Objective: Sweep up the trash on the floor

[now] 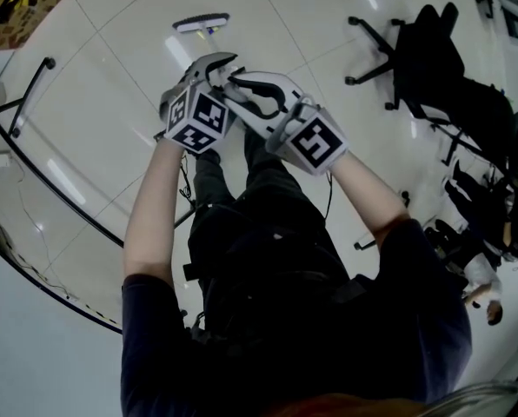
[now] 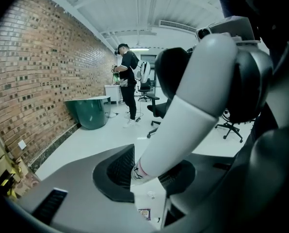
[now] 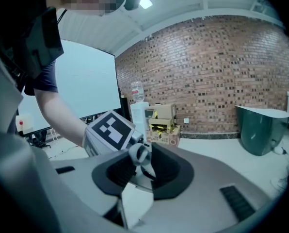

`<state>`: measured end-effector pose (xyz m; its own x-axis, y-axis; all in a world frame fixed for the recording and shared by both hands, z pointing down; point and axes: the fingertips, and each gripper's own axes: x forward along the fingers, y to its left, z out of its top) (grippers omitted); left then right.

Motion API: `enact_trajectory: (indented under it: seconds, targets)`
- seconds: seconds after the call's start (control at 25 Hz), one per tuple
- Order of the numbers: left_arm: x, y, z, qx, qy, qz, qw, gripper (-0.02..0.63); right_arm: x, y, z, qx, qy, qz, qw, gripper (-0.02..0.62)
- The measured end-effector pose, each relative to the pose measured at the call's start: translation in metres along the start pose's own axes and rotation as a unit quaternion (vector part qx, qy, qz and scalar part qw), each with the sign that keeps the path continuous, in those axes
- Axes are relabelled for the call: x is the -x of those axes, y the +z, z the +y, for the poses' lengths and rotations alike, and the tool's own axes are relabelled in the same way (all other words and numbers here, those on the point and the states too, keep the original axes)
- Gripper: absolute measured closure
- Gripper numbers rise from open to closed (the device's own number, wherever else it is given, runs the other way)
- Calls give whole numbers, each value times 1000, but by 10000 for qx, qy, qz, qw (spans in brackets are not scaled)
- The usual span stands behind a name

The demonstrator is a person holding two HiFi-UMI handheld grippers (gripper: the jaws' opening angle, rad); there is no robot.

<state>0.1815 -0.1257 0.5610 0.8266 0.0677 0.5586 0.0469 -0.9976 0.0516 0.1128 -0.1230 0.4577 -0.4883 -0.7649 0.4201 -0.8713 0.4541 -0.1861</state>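
Trash (image 2: 144, 213), seemingly a small wrapper, lies on the floor (image 1: 111, 76) just below the left gripper (image 1: 217, 66). Its jaws stand half apart around the right gripper (image 1: 249, 94), unclamped. The right jaws are likewise half apart and grip nothing. A brush (image 1: 201, 23) lies far off, lengthwise left to right, nearer the left gripper.

hand-held grippers (image 1: 217, 62) (image 1: 239, 91): 2 | broom head (image 1: 202, 23): 1 | green tub (image 2: 88, 111): 1
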Motion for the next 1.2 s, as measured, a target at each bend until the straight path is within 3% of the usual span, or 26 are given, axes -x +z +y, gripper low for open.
enact_trajectory:
  seconds: [0.4, 1.2]
  targets:
    - [25, 1, -22, -10, -177, 19, 9998, 508, 10, 10, 26, -368, -198, -204, 9989, 483]
    - [65, -15, -61, 299, -106, 109, 9994, 508, 20, 7, 82, -326, 294, 141, 9989, 480]
